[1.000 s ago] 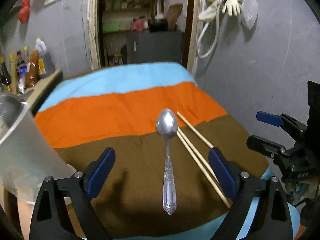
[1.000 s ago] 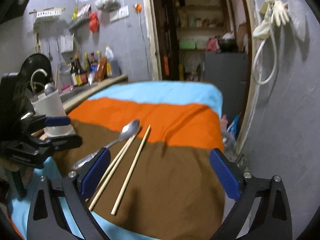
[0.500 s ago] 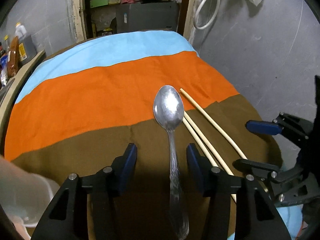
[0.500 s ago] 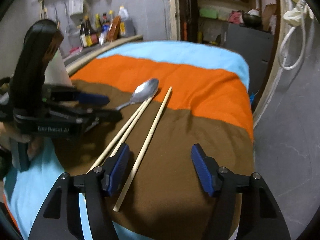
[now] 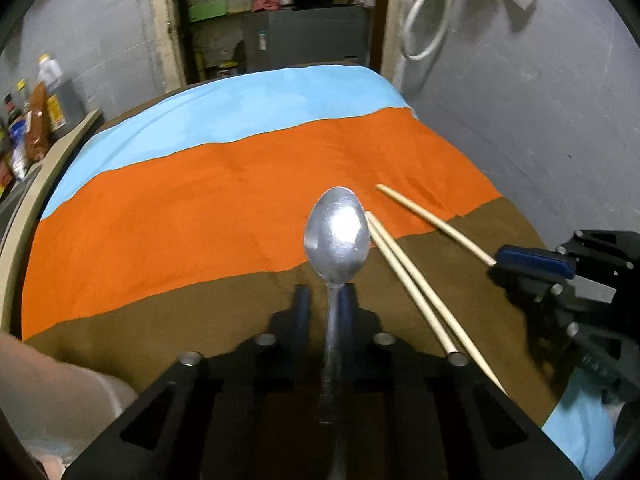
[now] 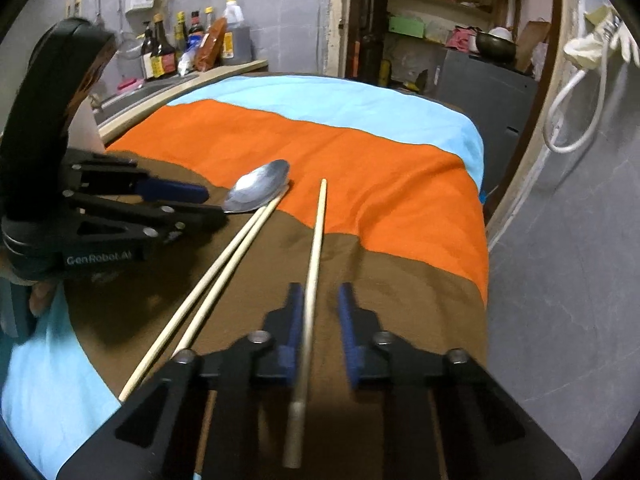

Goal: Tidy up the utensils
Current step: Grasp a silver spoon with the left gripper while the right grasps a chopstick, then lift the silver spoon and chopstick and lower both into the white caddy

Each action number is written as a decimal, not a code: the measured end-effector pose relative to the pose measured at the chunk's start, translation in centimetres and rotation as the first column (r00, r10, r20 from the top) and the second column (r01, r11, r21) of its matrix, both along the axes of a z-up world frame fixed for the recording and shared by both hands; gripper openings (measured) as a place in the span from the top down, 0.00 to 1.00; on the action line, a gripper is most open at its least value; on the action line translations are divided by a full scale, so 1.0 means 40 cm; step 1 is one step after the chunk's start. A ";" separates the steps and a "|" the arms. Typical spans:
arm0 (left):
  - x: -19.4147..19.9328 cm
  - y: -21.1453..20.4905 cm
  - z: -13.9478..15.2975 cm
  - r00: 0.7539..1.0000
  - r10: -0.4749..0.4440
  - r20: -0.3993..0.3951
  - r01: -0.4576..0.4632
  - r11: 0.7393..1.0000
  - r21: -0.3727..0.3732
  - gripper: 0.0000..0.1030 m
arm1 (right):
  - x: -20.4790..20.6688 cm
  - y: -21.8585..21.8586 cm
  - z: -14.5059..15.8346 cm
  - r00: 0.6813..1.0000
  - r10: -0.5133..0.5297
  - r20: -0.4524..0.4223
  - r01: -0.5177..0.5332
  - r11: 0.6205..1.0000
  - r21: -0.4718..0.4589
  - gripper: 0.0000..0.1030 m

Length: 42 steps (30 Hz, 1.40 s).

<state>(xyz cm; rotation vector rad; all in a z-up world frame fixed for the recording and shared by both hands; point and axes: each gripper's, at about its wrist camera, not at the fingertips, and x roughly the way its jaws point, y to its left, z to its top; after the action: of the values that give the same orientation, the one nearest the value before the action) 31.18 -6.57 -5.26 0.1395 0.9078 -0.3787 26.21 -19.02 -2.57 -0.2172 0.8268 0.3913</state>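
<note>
Between left tongs [image 5: 323, 308]: spoon [image 5: 335, 236], clamped.

Tablecloth [image 5: 200, 216]: three plain bands, light blue, orange and brown. Spoon [image 5: 336, 236]: silver, shiny. Chopsticks [image 6: 240, 248]: pale cream wood colour. Left gripper [image 5: 323, 304] and right gripper [image 6: 318, 312]: black frames, dark blue pads [image 6: 294, 312]. Wall [image 5: 540, 100]: grey. Cabinet [image 5: 304, 36]: dark grey.
</note>
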 end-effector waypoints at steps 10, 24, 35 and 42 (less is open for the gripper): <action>-0.014 0.028 0.014 0.999 0.038 -0.016 -0.039 0.998 -0.040 0.87 | 0.025 -0.029 0.004 0.999 -0.041 -0.021 0.042 0.998 0.045 0.93; 0.091 -0.017 0.007 1.000 0.019 -0.024 -0.019 1.000 0.002 0.54 | 0.145 -0.010 -0.016 0.996 0.042 -0.073 -0.041 0.999 0.027 0.83; 0.125 -0.004 0.000 0.999 -0.020 -0.040 0.019 1.000 -0.009 0.57 | 0.227 0.035 -0.018 0.982 0.133 -0.137 -0.141 0.989 -0.046 0.76; 0.116 -0.003 0.002 0.999 -0.019 -0.027 0.018 0.999 -0.026 0.68 | 0.265 0.063 -0.016 0.972 0.142 -0.185 -0.158 0.985 -0.074 0.78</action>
<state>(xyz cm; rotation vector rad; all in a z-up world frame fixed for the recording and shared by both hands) 35.82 -6.68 -5.17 0.1195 0.9287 -0.4105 36.79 -16.52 -3.23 -0.3315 1.0095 0.5222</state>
